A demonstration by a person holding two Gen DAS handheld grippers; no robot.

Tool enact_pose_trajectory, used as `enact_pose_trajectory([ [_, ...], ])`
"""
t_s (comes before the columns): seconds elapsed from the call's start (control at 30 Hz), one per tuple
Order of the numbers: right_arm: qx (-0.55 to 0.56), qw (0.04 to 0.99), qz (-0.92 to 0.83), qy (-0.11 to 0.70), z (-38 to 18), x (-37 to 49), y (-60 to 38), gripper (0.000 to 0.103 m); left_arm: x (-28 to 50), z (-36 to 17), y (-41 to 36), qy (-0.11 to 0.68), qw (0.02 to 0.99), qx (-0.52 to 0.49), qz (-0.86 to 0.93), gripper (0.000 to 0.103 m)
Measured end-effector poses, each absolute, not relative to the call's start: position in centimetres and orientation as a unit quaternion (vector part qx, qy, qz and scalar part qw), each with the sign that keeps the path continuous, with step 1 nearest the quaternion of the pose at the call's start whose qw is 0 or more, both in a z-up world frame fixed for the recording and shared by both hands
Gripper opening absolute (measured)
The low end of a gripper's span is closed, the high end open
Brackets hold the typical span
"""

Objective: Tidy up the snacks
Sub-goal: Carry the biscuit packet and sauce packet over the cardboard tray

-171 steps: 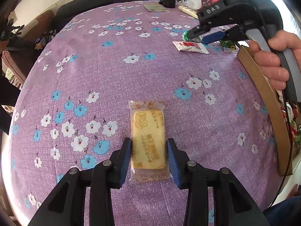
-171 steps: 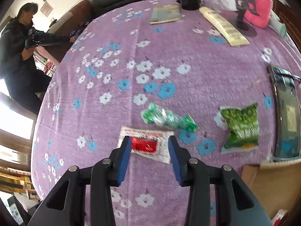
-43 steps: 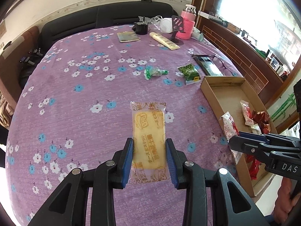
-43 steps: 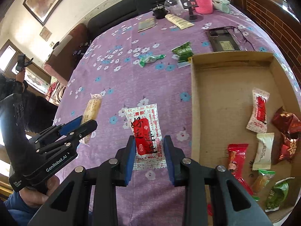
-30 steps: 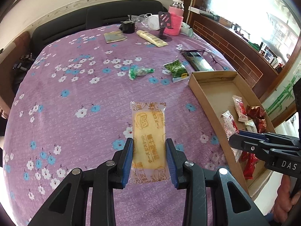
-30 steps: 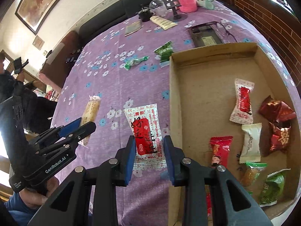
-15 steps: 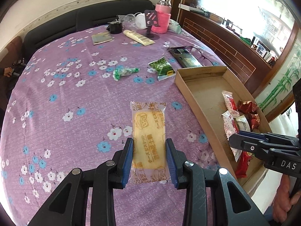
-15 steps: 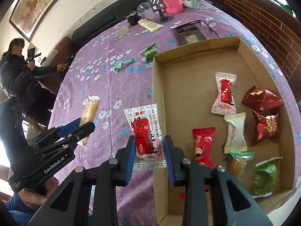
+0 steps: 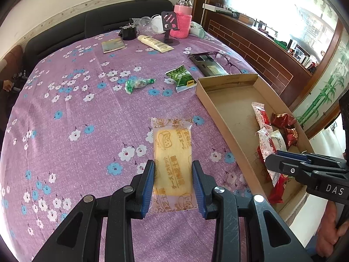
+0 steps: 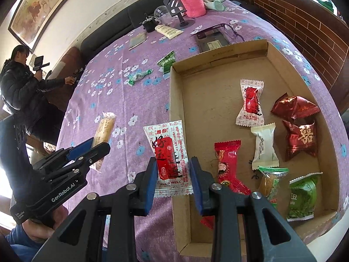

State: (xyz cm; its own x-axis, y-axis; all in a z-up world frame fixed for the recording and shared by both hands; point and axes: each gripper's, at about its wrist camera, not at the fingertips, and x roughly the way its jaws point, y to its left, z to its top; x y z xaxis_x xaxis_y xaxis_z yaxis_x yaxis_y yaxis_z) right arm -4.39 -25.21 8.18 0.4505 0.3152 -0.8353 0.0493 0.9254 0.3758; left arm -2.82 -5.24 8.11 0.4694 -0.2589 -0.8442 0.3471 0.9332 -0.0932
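Observation:
My left gripper [image 9: 173, 170] is shut on a yellow cheese biscuit pack [image 9: 172, 152] and holds it above the purple flowered tablecloth [image 9: 87, 109], left of the cardboard box [image 9: 218, 107]. My right gripper [image 10: 173, 168] is shut on a red and white candy pack [image 10: 168, 150], held over the box's left wall [image 10: 175, 113]. The box holds several wrapped snacks, such as a red pack [image 10: 228, 163] and a white one [image 10: 265, 144]. A green pea bag [image 9: 182, 77] and a green twisted candy [image 9: 137, 83] lie on the cloth.
At the far end stand a pink bottle [image 9: 183, 19], a phone stand [image 9: 169, 25], a cream tube [image 9: 154, 42], a booklet [image 9: 113, 44] and a black cup [image 9: 128, 32]. A phone with glasses [image 9: 209, 65] lies behind the box. A person [image 10: 19, 83] stands at left.
Both grippers have lifted their packs off the cloth and carried them right toward the box. The right gripper's pack now hangs over the box's left wall.

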Motion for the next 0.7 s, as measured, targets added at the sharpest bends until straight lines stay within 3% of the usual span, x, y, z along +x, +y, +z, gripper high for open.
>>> enact_pose_trajectory([
  [0.7,0.173,0.831,0.084,0.521,7.96,-3.84,-25.08,0.029,-2.67,7.93,-5.13,0.486,0.855,0.042,-0.173,0.035],
])
